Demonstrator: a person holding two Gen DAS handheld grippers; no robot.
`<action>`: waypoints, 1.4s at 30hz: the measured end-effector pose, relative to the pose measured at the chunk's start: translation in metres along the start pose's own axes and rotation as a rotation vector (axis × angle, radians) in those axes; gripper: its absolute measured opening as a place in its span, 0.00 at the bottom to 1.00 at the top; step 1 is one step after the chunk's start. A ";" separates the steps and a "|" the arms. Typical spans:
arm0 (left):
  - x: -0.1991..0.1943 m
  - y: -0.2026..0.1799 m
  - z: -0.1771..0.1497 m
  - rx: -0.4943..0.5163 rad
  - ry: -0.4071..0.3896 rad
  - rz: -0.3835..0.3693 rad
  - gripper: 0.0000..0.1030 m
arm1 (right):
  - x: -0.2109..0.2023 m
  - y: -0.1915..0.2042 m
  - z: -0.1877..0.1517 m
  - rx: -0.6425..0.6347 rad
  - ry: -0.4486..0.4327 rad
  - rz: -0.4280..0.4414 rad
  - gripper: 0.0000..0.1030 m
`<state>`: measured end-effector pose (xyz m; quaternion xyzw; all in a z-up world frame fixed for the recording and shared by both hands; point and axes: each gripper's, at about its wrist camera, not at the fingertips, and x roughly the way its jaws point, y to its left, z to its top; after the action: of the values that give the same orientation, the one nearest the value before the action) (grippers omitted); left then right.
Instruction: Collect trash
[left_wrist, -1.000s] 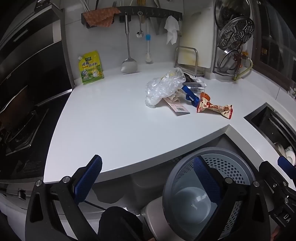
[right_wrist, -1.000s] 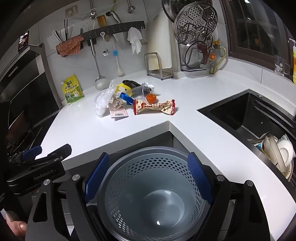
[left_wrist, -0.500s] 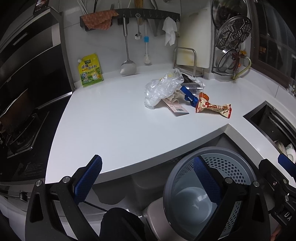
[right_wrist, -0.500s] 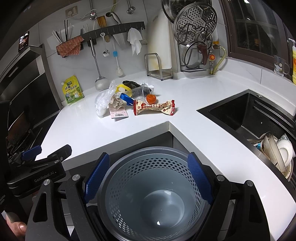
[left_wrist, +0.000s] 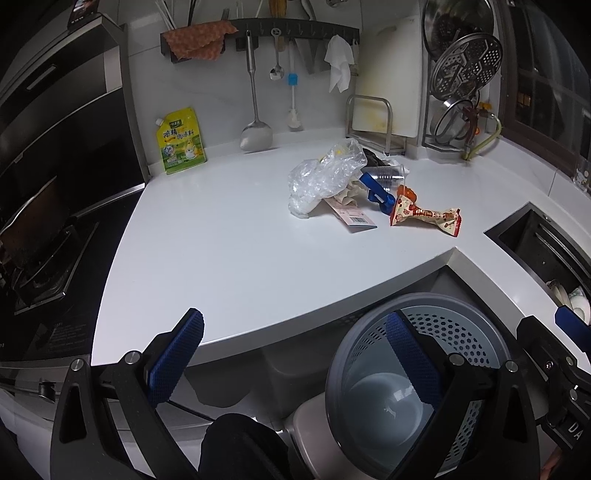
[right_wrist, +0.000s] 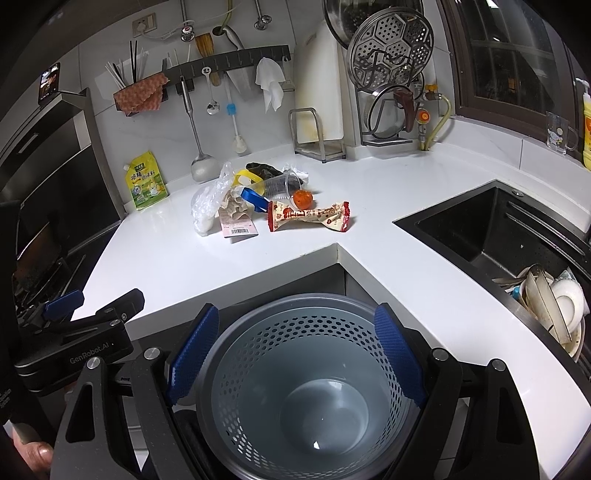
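Note:
A pile of trash lies on the white counter (left_wrist: 229, 251): a crumpled clear plastic bag (left_wrist: 325, 177), a red snack wrapper (left_wrist: 424, 216), a blue clip (left_wrist: 376, 192), a clear cup (right_wrist: 280, 182) and a barcode card (right_wrist: 238, 225). A grey perforated trash bin (right_wrist: 306, 387) stands on the floor below the counter corner; it also shows in the left wrist view (left_wrist: 417, 384). My left gripper (left_wrist: 291, 354) is open and empty, low before the counter edge. My right gripper (right_wrist: 295, 354) is open and empty above the bin.
A black sink (right_wrist: 498, 236) with dishes (right_wrist: 554, 302) is at the right. A stove (left_wrist: 40, 254) is at the left. A yellow pouch (left_wrist: 181, 142), hanging utensils (left_wrist: 255, 92), a cutting board rack (right_wrist: 317, 133) and a steamer rack (right_wrist: 391, 66) line the back wall.
The left gripper has risen slightly, so the counter and trash sit a little lower in its view. The right view is unchanged.

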<state>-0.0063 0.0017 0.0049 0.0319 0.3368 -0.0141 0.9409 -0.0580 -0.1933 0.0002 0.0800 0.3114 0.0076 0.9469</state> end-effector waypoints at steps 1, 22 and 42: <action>0.000 0.000 0.000 0.001 0.000 0.000 0.94 | 0.000 0.000 0.000 -0.001 -0.001 -0.001 0.80; -0.001 -0.002 0.000 0.003 -0.001 -0.002 0.94 | -0.005 0.000 0.002 -0.002 -0.002 0.001 0.80; 0.001 -0.004 -0.002 0.003 0.003 -0.001 0.94 | 0.002 0.003 0.001 -0.003 0.007 0.001 0.80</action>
<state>-0.0068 -0.0021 0.0030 0.0334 0.3382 -0.0150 0.9404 -0.0560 -0.1905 0.0004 0.0786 0.3148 0.0088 0.9458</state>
